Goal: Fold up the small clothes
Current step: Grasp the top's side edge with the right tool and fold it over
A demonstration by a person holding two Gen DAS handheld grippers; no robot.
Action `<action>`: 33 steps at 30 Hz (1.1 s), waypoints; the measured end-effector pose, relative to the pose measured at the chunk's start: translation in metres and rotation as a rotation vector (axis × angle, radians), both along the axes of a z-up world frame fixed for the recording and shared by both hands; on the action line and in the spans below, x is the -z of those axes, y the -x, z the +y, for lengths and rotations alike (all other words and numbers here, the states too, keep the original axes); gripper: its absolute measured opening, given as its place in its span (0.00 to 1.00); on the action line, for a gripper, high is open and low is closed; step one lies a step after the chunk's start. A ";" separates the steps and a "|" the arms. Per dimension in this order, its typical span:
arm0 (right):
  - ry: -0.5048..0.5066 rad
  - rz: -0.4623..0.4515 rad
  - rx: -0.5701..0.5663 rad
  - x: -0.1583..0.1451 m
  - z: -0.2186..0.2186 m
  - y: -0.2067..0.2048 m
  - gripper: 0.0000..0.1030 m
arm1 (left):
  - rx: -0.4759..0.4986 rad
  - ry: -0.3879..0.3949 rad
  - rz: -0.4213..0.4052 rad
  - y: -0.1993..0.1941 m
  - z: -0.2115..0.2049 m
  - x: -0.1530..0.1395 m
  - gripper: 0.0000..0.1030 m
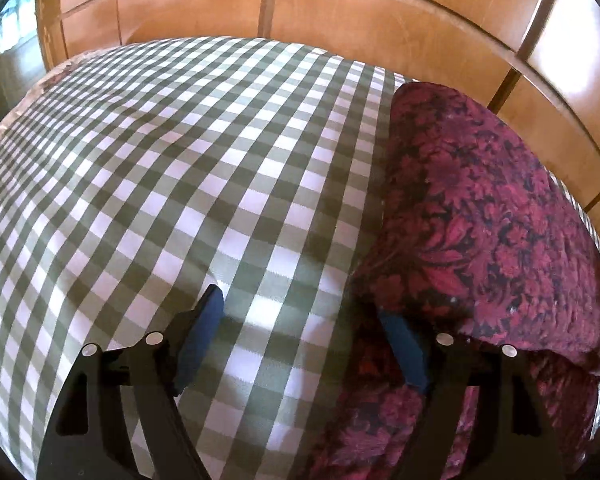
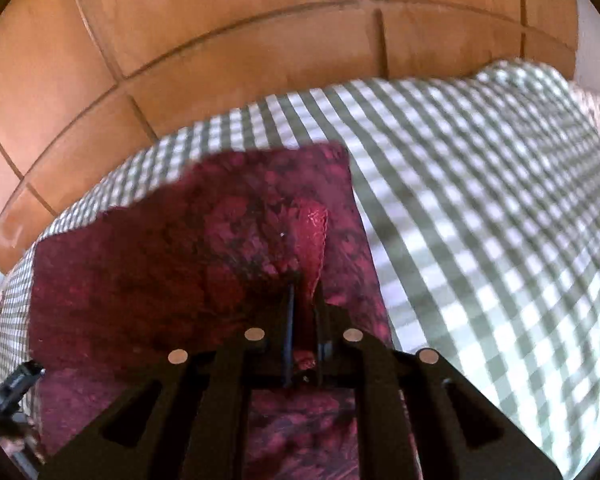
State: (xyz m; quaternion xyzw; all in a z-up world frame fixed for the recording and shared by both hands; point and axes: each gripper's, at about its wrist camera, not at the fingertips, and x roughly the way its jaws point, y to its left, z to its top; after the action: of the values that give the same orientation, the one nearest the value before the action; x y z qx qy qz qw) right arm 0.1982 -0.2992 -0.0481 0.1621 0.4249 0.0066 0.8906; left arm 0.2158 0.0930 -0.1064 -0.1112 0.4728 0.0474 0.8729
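A dark red floral garment [image 1: 480,216] lies on a green-and-white checked cloth [image 1: 160,168]. In the left wrist view my left gripper [image 1: 300,312] is open, its jaws wide apart over the checked cloth, with the right pad [image 1: 404,352] touching the garment's left edge. In the right wrist view the garment [image 2: 180,272] lies spread in front, and my right gripper [image 2: 304,288] is shut on a raised fold of it [image 2: 312,232].
A wooden panelled wall [image 1: 340,12] stands behind the checked surface, also in the right wrist view [image 2: 220,40]. The checked cloth [image 2: 480,200] stretches to the right of the garment. The tip of my left gripper [image 2: 16,380] shows at the lower left edge.
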 end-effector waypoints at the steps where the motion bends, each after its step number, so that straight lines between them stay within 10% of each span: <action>1: 0.002 -0.003 -0.001 -0.001 0.000 0.001 0.08 | 0.006 -0.008 0.003 0.001 0.000 -0.002 0.69; 9: -0.022 -0.082 0.007 -0.039 -0.017 0.033 0.39 | 0.050 0.111 -0.172 0.016 0.018 -0.056 0.67; 25: 0.067 -0.082 -0.128 -0.032 0.033 0.000 0.51 | 0.065 0.572 0.063 -0.126 0.021 -0.013 0.70; 27: 0.080 -0.072 -0.131 -0.026 0.034 -0.004 0.51 | 0.119 0.625 0.041 -0.129 0.014 -0.013 0.47; 29: 0.104 -0.068 -0.137 -0.022 0.035 -0.004 0.51 | 0.160 0.552 -0.010 -0.117 0.004 -0.023 0.23; 33: 0.170 -0.070 -0.170 -0.015 0.045 0.004 0.51 | 0.199 0.361 -0.128 -0.086 -0.009 -0.041 0.21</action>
State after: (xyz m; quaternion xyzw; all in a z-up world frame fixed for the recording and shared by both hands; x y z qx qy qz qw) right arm 0.1941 -0.2547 -0.0330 0.0491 0.4047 0.0517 0.9116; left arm 0.3014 0.0837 -0.0656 -0.2214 0.4259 -0.1314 0.8674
